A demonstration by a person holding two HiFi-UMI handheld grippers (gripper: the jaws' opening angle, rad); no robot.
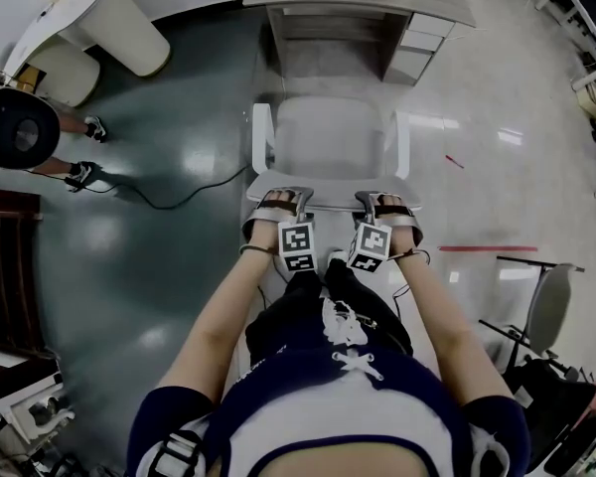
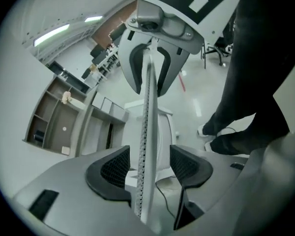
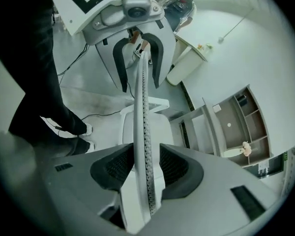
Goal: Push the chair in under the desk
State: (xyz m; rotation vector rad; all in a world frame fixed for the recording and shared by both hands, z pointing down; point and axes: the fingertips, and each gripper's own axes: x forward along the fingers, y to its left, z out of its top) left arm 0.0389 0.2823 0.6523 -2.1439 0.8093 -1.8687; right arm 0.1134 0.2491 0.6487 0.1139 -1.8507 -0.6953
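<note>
A white chair (image 1: 328, 137) with armrests stands on the floor, its seat facing the grey desk (image 1: 358, 3) at the top of the head view. The seat is just outside the desk's knee space. My left gripper (image 1: 278, 207) and right gripper (image 1: 382, 207) sit side by side over the top edge of the backrest (image 1: 328, 195). In the left gripper view the thin perforated backrest (image 2: 147, 107) runs between the jaws of the left gripper (image 2: 147, 166), with a gap on each side. In the right gripper view the backrest (image 3: 140, 97) stands between the spread pads of the right gripper (image 3: 140, 166).
A drawer unit (image 1: 417, 53) fills the desk's right side. A black cable (image 1: 179, 199) trails over the floor to the chair's left. Another person's feet (image 1: 84, 172) and a round white table (image 1: 119, 28) are at far left. A second chair (image 1: 546, 306) and red floor tape (image 1: 487, 248) lie right.
</note>
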